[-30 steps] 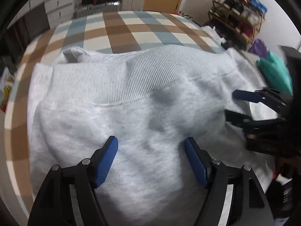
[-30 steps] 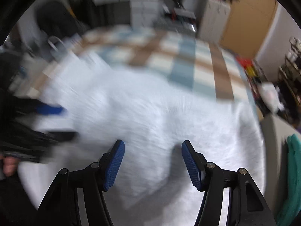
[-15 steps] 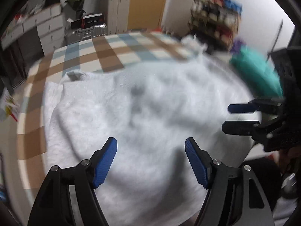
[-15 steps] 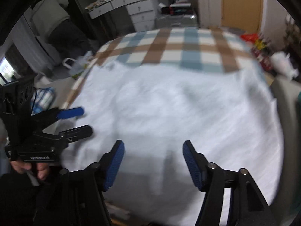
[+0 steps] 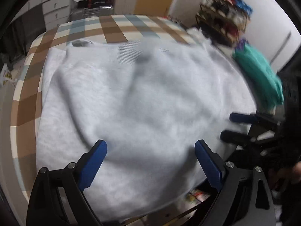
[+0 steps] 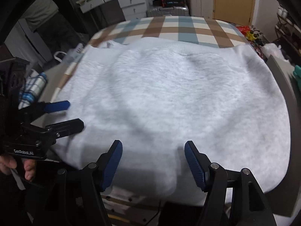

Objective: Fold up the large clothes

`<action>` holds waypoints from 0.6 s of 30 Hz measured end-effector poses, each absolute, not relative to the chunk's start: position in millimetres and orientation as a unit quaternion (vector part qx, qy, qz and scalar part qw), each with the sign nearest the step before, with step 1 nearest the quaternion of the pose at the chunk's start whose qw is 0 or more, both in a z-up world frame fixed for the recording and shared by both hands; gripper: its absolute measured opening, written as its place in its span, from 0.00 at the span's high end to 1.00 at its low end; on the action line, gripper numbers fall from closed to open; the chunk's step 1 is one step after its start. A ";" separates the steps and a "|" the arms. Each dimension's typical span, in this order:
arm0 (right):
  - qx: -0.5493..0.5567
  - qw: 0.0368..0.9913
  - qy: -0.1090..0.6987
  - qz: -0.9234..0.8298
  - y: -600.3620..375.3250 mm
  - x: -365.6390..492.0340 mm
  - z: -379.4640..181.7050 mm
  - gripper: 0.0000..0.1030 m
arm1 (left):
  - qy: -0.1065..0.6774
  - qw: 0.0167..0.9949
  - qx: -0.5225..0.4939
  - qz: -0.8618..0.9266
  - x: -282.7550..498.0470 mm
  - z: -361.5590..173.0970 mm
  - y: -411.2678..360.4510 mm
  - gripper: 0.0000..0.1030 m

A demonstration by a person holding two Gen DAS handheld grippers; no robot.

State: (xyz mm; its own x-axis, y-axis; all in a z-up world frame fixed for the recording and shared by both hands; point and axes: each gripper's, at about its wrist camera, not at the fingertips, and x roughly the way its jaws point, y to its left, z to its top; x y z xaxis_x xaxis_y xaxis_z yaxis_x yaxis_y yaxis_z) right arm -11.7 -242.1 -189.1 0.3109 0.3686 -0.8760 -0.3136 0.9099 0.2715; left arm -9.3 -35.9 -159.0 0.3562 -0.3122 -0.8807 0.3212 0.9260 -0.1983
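A large light grey sweatshirt (image 5: 139, 101) lies folded and spread over the checked table (image 5: 112, 30), its ribbed hem at the far side; it also fills the right wrist view (image 6: 178, 94). My left gripper (image 5: 150, 150) is open and empty above the sweatshirt's near edge. My right gripper (image 6: 153, 150) is open and empty above the near edge too. Each gripper shows in the other's view: the right one at the right (image 5: 237, 126), the left one at the left (image 6: 64, 113), both with jaws apart.
A teal garment (image 5: 259, 75) lies to the right of the table, below a shoe rack (image 5: 223, 22). White drawers (image 6: 131, 1) and a suitcase (image 6: 169, 9) stand behind the table. Bags (image 6: 33, 86) sit on the floor at the left.
Both grippers have pulled back and up from the sweatshirt, so more of it and the room shows. Both stay open and empty.
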 end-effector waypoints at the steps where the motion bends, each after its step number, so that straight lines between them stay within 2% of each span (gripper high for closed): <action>1: 0.042 0.805 0.551 0.215 -244.2 -15.5 -193.8 0.31 | 0.543 0.818 0.026 -0.186 -10.7 -167.7 -41.0 0.09; 3: 0.049 0.800 0.560 0.209 -244.8 -16.6 -208.7 0.31 | 0.556 0.812 0.029 -0.175 -6.8 -182.9 -44.1 0.07; 4: 0.040 0.798 0.566 0.205 -241.7 -15.8 -217.6 0.31 | 0.560 0.811 0.025 -0.167 -3.6 -187.0 -43.7 0.01; 5: 0.024 0.798 0.568 0.200 -236.3 -13.1 -221.8 0.30 | 0.564 0.810 0.025 -0.158 0.3 -190.6 -43.5 0.01; 7: 0.018 0.799 0.568 0.195 -229.7 -10.2 -223.1 0.22 | 0.569 0.807 0.032 -0.154 1.6 -193.3 -46.1 0.01; 10: -0.024 0.793 0.574 0.200 -220.6 -8.0 -217.0 0.25 | 0.566 0.808 0.029 -0.159 2.0 -186.1 -46.3 0.01; 12: -0.011 0.788 0.580 0.205 -233.2 -4.6 -205.1 0.34 | 0.555 0.815 0.001 -0.169 0.5 -172.0 -39.3 0.02; 15: 0.038 0.821 0.543 0.172 -288.2 4.8 -172.3 0.31 | 0.512 0.837 -0.032 -0.188 -1.3 -147.5 -30.6 0.02; 18: 0.080 0.803 0.575 0.134 -336.5 20.7 -181.6 0.27 | 0.525 0.830 -0.016 -0.185 6.9 -155.1 -42.7 0.02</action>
